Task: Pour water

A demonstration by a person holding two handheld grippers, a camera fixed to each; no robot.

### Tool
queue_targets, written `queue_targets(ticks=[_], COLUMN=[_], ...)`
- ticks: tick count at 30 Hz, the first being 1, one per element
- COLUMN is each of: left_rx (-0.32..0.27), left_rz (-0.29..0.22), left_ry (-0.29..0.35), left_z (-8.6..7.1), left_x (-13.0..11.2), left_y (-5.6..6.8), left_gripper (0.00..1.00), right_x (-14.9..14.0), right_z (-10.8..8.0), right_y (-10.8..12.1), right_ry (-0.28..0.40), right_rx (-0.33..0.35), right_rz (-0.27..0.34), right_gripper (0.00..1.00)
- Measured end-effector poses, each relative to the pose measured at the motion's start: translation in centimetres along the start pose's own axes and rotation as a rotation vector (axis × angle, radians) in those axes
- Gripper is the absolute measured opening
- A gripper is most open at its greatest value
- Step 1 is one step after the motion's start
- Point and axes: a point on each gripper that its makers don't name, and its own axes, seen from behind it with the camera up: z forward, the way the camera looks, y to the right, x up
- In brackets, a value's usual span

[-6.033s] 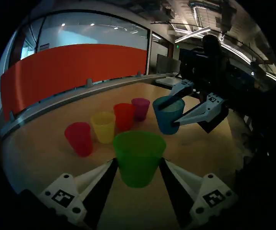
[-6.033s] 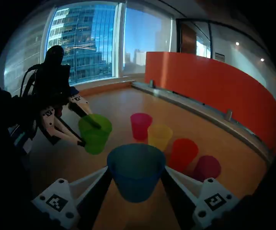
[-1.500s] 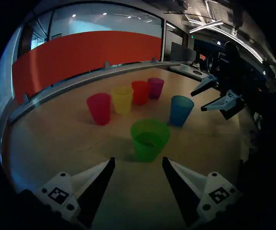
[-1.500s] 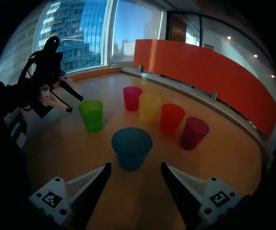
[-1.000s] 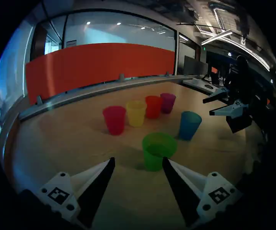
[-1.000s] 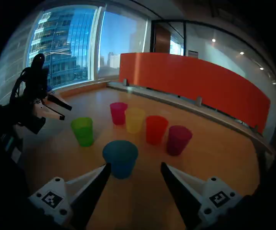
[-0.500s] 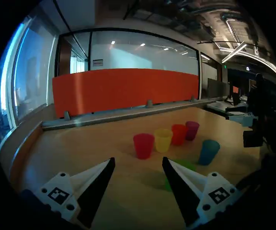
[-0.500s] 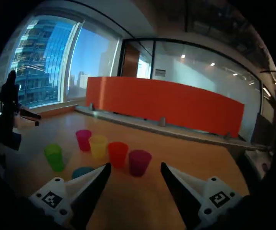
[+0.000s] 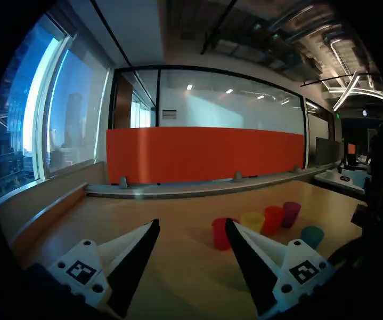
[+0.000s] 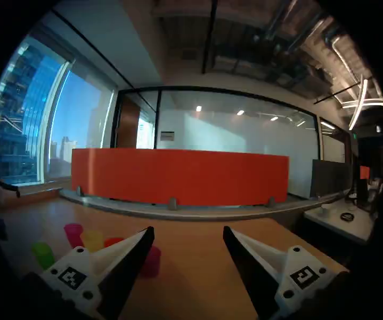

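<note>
My left gripper [image 9: 191, 228] is open and holds nothing, raised well back from the cups. Past its right finger a row stands on the wooden table [image 9: 154, 224]: a red cup [image 9: 220, 233], a yellow cup [image 9: 252, 220], an orange cup [image 9: 272, 218] and a purple cup [image 9: 291, 213], with a blue cup [image 9: 312, 236] nearer. My right gripper [image 10: 188, 233] is also open and holds nothing. By its left finger I see a green cup [image 10: 43, 255], a pink cup [image 10: 74, 233], a yellow cup [image 10: 92, 240] and a magenta cup [image 10: 151, 261]. That finger hides part of the row.
A long orange partition [image 9: 202, 152] with a grey ledge runs along the table's far edge. Tall windows [image 9: 42, 128] are on the left. A white desk [image 10: 340, 218] with small items stands at the right. Bare table lies between the grippers and the partition.
Both grippers let go of their cups, the green and the blue, which now stand on the table. Both then drew back and tilted up, so the cups look small and low.
</note>
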Motion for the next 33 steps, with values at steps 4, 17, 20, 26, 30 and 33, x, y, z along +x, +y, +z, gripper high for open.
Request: queue_targets(ticks=[4,17,20,26,30,33], left_rx=[0.032,0.122,0.141,0.177,0.189,0.192], left_rz=[-0.016,-0.016,-0.006,0.015,0.021,0.021], left_ry=[0.055,0.111,0.113,0.119,0.122,0.122], left_z=[-0.2,-0.6,-0.6,-0.3,0.1,0.4], left_x=[0.9,1.3,0.9,0.0,-0.6,-1.3], left_y=[-0.3,-1.9,-2.2,-2.9,-3.0,-3.1], left_gripper=[0.91,0.91,0.91,0.91,0.91,0.91], right_x=[0.5,0.5,0.4,0.8,1.0,0.9], right_z=[-0.2,-0.1,-0.1,-0.2,-0.2,-0.1], right_y=[1.1,0.5,0.5,0.7,1.3,1.6], right_ry=[0.03,0.037,0.037,0.044,0.05,0.046], right_rx=[-0.045,-0.063,-0.063,-0.067,-0.084,-0.1], right_rz=[0.028,0.018,0.028,0.04,0.041,0.038], right_gripper=[1.0,1.0,1.0,1.0,1.0,1.0])
